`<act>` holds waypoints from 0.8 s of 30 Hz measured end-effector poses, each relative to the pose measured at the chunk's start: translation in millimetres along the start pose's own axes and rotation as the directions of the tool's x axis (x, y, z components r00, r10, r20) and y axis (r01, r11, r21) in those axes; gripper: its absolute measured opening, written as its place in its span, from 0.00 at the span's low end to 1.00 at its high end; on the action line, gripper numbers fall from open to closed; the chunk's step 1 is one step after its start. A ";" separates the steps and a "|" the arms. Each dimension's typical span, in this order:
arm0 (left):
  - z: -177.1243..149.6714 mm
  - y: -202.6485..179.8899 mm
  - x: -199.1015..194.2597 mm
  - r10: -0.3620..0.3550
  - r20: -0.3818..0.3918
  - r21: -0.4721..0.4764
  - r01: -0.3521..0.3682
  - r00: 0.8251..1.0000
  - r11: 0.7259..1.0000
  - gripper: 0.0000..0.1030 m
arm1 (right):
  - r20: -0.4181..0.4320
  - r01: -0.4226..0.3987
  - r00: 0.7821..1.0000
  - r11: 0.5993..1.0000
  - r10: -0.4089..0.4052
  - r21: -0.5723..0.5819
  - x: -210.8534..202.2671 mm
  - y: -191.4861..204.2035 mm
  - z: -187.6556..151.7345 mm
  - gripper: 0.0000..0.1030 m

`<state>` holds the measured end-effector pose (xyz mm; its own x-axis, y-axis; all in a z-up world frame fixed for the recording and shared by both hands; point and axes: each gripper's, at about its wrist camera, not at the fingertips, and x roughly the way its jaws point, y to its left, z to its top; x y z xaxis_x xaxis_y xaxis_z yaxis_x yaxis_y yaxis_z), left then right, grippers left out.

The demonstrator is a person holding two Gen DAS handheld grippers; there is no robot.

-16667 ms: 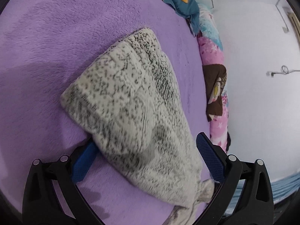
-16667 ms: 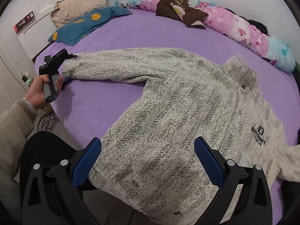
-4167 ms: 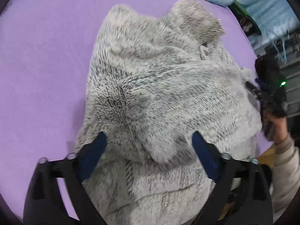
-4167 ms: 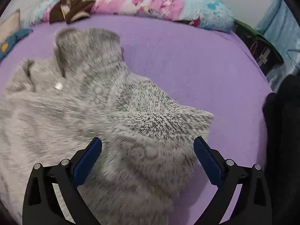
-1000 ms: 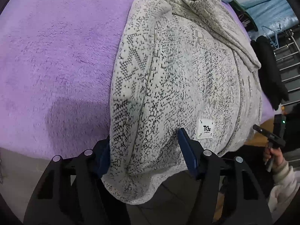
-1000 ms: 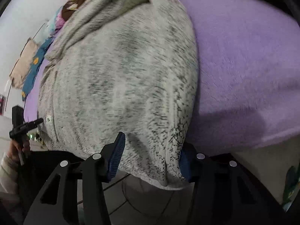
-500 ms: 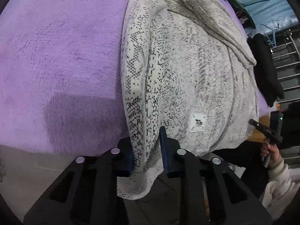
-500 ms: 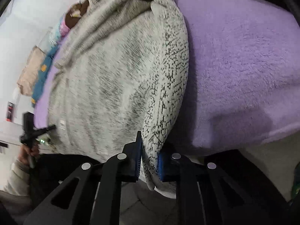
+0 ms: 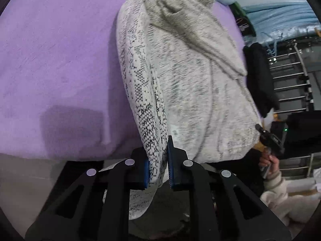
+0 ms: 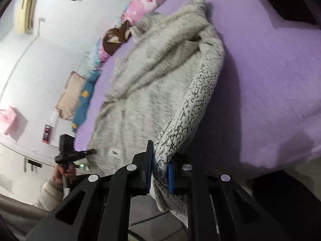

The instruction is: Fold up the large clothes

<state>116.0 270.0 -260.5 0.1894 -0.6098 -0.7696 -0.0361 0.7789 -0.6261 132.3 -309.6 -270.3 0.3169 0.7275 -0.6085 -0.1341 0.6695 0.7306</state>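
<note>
A bed covered by a purple fleece blanket (image 9: 60, 60) fills most of both views, with a white wall behind it in the right wrist view and a metal rack (image 9: 291, 76) off to one side in the left wrist view. Along the far edge of the bed lies a pink and blue floral quilt (image 10: 138, 8) with a brown cushion (image 10: 114, 36) on it, and a tan pillow (image 10: 70, 94) sits beside a blue one (image 10: 84, 102).

The grey knitted sweater (image 9: 180, 70) lies bunched on the blanket, with its near hem lifted off the bed edge. The left tongs (image 9: 157, 170) are clenched on one corner of that hem, and a loose flap of knit hangs below the blue pads (image 9: 172, 172). The right tongs (image 10: 159, 172) are clenched on the opposite corner of the hem, with fabric also drooping beneath them.

Between the two corners the hem sags, and a small white label (image 10: 114, 152) shows on it. The sweater's upper part stays creased and piled toward the far side of the bed. In the left wrist view a hand (image 9: 268, 161) in a cream sleeve grips the handle of the other tongs.
</note>
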 end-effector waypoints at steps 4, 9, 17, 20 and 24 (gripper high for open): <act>8.1 -22.2 -6.9 -0.056 0.014 0.008 0.056 0.998 0.998 0.12 | 0.023 -0.059 0.998 0.998 0.060 -0.023 -6.0 15.0 11.0 0.12; 21.9 -42.6 -13.5 -0.041 0.023 0.015 0.041 0.999 0.999 0.11 | 0.033 -0.101 0.994 0.995 0.102 -0.025 -16.6 17.1 26.0 0.12; 47.0 -48.3 -34.0 -0.120 0.072 -0.034 0.123 0.990 0.992 0.10 | 0.055 -0.112 0.992 0.989 0.117 -0.092 -34.6 30.8 57.5 0.12; 61.6 -50.5 -46.4 -0.158 0.103 -0.050 0.164 0.982 0.985 0.10 | 0.078 -0.124 0.988 0.987 0.132 -0.099 -42.5 33.5 74.2 0.12; 85.7 -59.5 -59.1 -0.180 0.124 -0.044 0.187 0.976 0.981 0.10 | 0.095 -0.133 0.985 0.984 0.144 -0.118 -48.2 39.3 96.4 0.12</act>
<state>191.0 272.2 -167.1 0.3129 -0.7174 -0.6224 -0.0434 0.6439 -0.7639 202.3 -332.8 -182.3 0.3822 0.7990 -0.4643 -0.2848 0.5798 0.7634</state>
